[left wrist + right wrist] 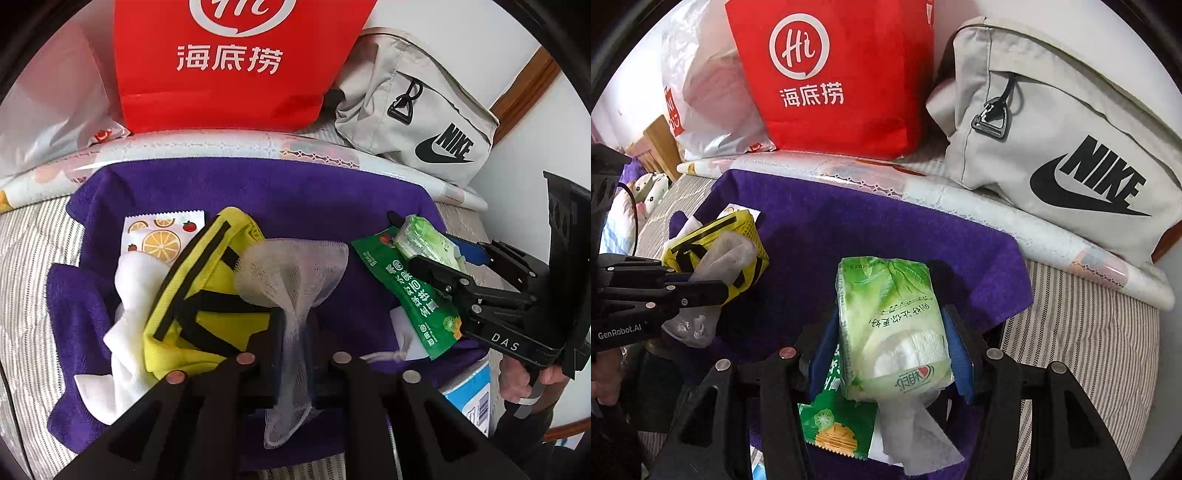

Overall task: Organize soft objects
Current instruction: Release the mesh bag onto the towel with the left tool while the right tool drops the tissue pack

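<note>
On a purple towel (295, 195) lie a yellow pouch with black straps (207, 295), a white cloth (129, 302) and a fruit-print sachet (162, 236). My left gripper (295, 325) is shut on a white mesh cloth (295, 273), which fans out above the fingers and hangs down below them. My right gripper (890, 332) is shut on a green tissue pack (886, 295), held between its blue pads with a loose tissue trailing underneath. Under the pack lies a green snack packet (834, 424). The right wrist view shows the left gripper (713, 288) beside the pouch (738, 229).
A red paper bag (229, 66), a grey Nike bag (424, 122) and a clear plastic bag (48, 110) stand behind the towel. Striped bedding (29, 258) surrounds it. A blue-and-white box (469, 391) sits at the towel's right edge. Plush toys (646, 192) lie far left.
</note>
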The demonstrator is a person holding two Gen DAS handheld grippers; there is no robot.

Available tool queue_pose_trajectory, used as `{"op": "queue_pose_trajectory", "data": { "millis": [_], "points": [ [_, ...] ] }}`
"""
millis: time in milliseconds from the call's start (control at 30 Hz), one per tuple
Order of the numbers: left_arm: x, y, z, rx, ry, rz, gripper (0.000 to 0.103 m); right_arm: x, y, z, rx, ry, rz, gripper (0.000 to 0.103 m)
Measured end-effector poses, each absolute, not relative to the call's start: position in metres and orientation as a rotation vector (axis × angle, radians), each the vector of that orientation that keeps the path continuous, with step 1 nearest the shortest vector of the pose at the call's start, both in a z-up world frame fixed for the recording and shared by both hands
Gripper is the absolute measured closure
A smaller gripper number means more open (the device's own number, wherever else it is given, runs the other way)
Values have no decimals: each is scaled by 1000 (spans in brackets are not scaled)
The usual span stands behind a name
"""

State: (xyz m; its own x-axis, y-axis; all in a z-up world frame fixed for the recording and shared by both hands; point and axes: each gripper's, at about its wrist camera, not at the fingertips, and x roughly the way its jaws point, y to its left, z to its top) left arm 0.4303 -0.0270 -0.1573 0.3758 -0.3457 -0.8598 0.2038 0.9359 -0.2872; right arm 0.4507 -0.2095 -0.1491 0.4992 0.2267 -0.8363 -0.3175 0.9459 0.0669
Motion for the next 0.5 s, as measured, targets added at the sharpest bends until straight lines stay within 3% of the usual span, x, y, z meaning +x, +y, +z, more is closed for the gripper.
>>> {"op": "queue_pose_trajectory", "data": {
  "millis": [267, 433, 500],
  "points": [
    [424, -29, -154, -118, 1112, -371, 69, 450, -206, -148, -124, 1004, 344, 42],
    [414, -28, -147, -112, 1081, -394, 49, 447, -205, -141, -137, 992, 343, 39],
    [412, -27, -142, -112, 1066, -393, 42, 443, -205, -137, -143, 982, 334, 34]
  ]
}}
